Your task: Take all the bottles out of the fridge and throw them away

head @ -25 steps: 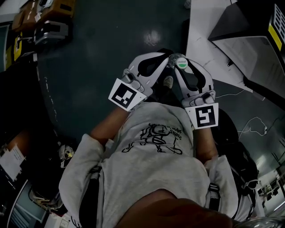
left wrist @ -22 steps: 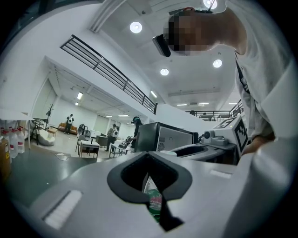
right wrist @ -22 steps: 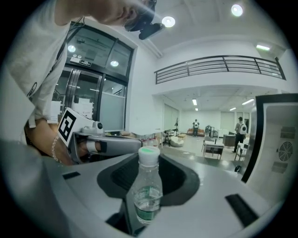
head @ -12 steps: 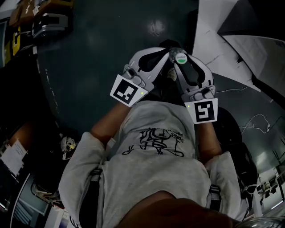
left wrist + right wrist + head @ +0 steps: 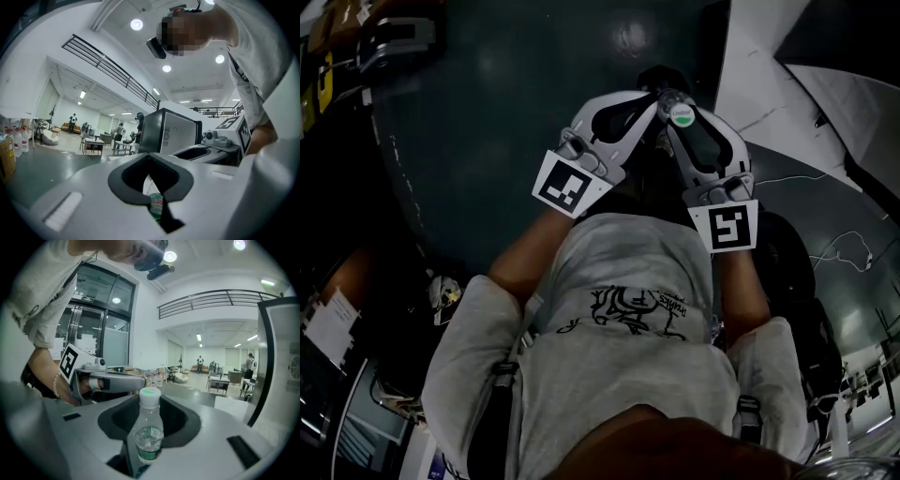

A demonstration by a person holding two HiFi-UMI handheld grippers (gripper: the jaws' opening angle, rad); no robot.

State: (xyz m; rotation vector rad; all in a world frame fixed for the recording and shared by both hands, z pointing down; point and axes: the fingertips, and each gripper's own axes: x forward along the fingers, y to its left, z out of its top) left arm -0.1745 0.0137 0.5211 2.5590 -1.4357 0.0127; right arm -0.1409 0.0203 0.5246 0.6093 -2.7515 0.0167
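**Both fingers loaded, open floor ahead**

My right gripper [image 5: 151, 398] has its fingers clamped on the bottle [image 5: 149, 437]: clear plastic with a green label, standing upright between the pads, its white cap just above them. In the head view that cap sits right at the right gripper [image 5: 673, 101] tips.

The left gripper [image 5: 149, 161] has its fingers drawn close together, and a second bottle [image 5: 157, 206], also clear with a green band, is pinched low in the narrow gap. From above, the left gripper [image 5: 649, 98] tips nearly meet the right ones, so there is little room between the two.

Ahead of and below the fingers I see bare dark floor [image 5: 506, 122], the widest free space. To the right of the fingers runs the edge of a white bench [image 5: 759, 84], with a loose cable [image 5: 834, 253] trailing on the floor nearer me. Left of the fingers, well apart, lies stacked gear [image 5: 394, 37].

Beyond the left fingers stands a black cabinet [image 5: 168, 133], and farther back are people [image 5: 72, 123] in an open hall. A dark-framed panel [image 5: 276, 366] rises close on the right of the right fingers.
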